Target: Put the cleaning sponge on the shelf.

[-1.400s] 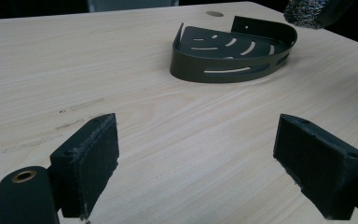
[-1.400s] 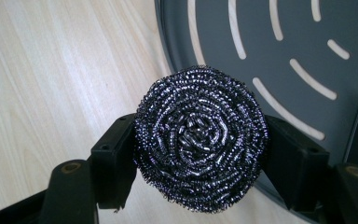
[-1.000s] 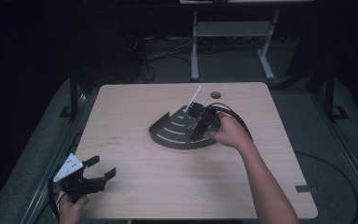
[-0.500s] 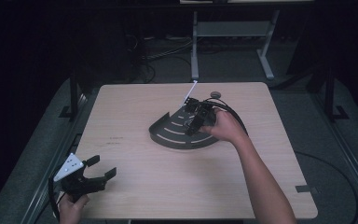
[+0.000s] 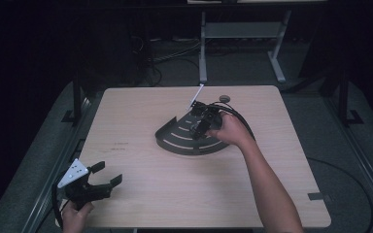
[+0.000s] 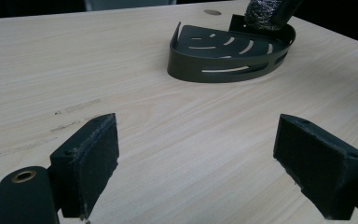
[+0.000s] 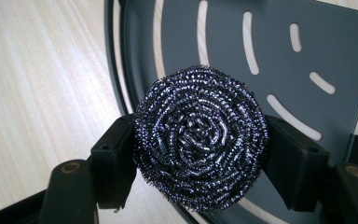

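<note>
Fingers of left gripper spread wide, nothing between them, hovering at near-left corner of table. From high view: left hand wrapped around handle, grey three-cornered plate on top, jaws pointing toward table's middle. From left gripper view, not visible from above: fuzzy pad faces on both fingers, faint dark scuff marks on pale wood just ahead, and dark slotted corner tray farther off with steel wool scourer hanging over its far rim.

Further right in high view: corner tray near table's centre, curved wall toward person, pale wood visible through its slots. Thin white stick angled up just behind tray's far corner; small round dark disc lying flat beside it on table.

Right hand over tray's right side, right gripper above tray floor, black cable looping over wrist. Scourer too small to make out from above. Right gripper view up close: both fingers clamped on either side of coiled metal scourer, held over slotted tray floor near curved wall, clear of surface or touching, cannot tell.
</note>
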`<state>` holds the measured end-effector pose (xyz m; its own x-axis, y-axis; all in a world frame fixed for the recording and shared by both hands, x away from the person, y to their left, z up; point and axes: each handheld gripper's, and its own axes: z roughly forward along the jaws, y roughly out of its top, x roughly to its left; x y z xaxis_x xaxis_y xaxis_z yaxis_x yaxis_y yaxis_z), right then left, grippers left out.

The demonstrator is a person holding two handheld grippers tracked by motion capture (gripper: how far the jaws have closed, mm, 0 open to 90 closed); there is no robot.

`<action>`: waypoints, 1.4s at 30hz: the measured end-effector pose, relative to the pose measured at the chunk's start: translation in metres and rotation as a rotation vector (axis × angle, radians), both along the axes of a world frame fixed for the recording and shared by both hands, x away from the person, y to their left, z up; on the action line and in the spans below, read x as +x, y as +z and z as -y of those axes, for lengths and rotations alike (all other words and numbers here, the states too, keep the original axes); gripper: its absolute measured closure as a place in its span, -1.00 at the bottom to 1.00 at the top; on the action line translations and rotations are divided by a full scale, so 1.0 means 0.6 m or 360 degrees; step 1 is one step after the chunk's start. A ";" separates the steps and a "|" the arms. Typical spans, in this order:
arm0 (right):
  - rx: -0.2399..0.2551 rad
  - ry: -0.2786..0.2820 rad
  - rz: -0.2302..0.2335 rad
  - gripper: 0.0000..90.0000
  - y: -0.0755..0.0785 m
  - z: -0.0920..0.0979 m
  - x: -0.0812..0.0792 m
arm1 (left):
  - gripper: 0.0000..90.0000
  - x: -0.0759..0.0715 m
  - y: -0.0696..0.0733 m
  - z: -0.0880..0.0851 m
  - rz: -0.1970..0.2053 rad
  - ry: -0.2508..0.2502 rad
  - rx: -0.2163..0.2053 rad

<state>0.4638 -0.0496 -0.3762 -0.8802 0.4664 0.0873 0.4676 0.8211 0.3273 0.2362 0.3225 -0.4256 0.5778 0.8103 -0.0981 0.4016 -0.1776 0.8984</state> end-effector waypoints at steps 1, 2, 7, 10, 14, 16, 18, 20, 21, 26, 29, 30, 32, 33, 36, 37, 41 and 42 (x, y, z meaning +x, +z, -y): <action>0.0004 -0.0004 -0.0003 -0.31 -0.001 0.000 0.002 | -0.70 0.000 0.000 0.000 0.0001 -0.0001 -0.0001; 0.0005 -0.0007 -0.0005 -0.31 -0.002 0.000 0.003 | -0.70 0.000 0.000 0.000 -0.0001 -0.0001 -0.0005; -0.0016 -0.0020 -0.0002 -0.31 -0.013 -0.003 0.009 | -0.70 0.000 0.000 0.000 0.0003 -0.0003 -0.0006; -0.0021 -0.0033 0.0002 -0.31 -0.018 -0.006 0.012 | -0.70 -0.001 0.000 0.000 0.0004 -0.0004 -0.0006; -0.0025 -0.0042 0.0000 -0.31 -0.025 -0.008 0.018 | -0.70 -0.001 0.001 0.002 0.0006 -0.0008 -0.0007; -0.0029 -0.0057 -0.0008 -0.31 -0.030 -0.008 0.022 | -0.70 -0.001 0.001 0.002 0.0009 -0.0005 -0.0002; -0.0031 -0.0068 -0.0014 -0.31 -0.033 -0.008 0.024 | -0.70 -0.001 0.001 0.002 0.0008 -0.0008 -0.0005; -0.0032 -0.0067 -0.0017 -0.31 -0.036 -0.008 0.026 | -0.70 0.000 0.001 0.001 0.0009 -0.0008 -0.0003; -0.0032 -0.0072 -0.0018 -0.31 -0.038 -0.009 0.027 | -0.70 0.000 0.001 0.001 0.0007 -0.0006 -0.0006; -0.0039 -0.0092 -0.0028 -0.31 -0.049 -0.012 0.032 | -0.70 -0.001 0.001 0.001 0.0011 -0.0002 -0.0010; -0.0051 -0.0099 -0.0036 -0.31 -0.056 -0.014 0.033 | -0.70 -0.001 0.001 0.000 0.0007 -0.0004 -0.0009; -0.0051 -0.0099 -0.0036 -0.31 -0.056 -0.014 0.033 | -0.70 -0.001 0.001 0.000 0.0007 -0.0004 -0.0009; -0.0027 -0.0107 -0.0038 -0.31 -0.063 -0.015 0.034 | -0.70 -0.001 0.001 0.000 0.0009 -0.0004 -0.0013; -0.0020 -0.0115 -0.0044 -0.31 -0.065 -0.014 0.035 | -0.70 -0.001 0.001 0.000 0.0009 -0.0003 -0.0013; -0.0027 -0.0125 -0.0045 -0.31 -0.071 -0.012 0.035 | -0.70 -0.001 0.001 0.000 0.0010 -0.0005 -0.0014; -0.0022 -0.0125 -0.0044 -0.31 -0.073 -0.011 0.035 | -0.70 -0.001 0.001 0.001 0.0011 -0.0004 -0.0014; -0.0047 -0.0140 -0.0056 -0.31 -0.078 -0.009 0.036 | -0.70 -0.001 0.001 0.001 0.0009 -0.0007 -0.0007; -0.0048 -0.0140 -0.0056 -0.31 -0.078 -0.009 0.036 | -0.70 -0.001 0.001 0.001 0.0009 -0.0006 -0.0010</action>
<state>0.4853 -0.0439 -0.4229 -0.8323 0.5448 0.1022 0.5492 0.7856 0.2850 0.2357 0.3216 -0.4249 0.5816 0.8074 -0.0995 0.3956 -0.1738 0.9018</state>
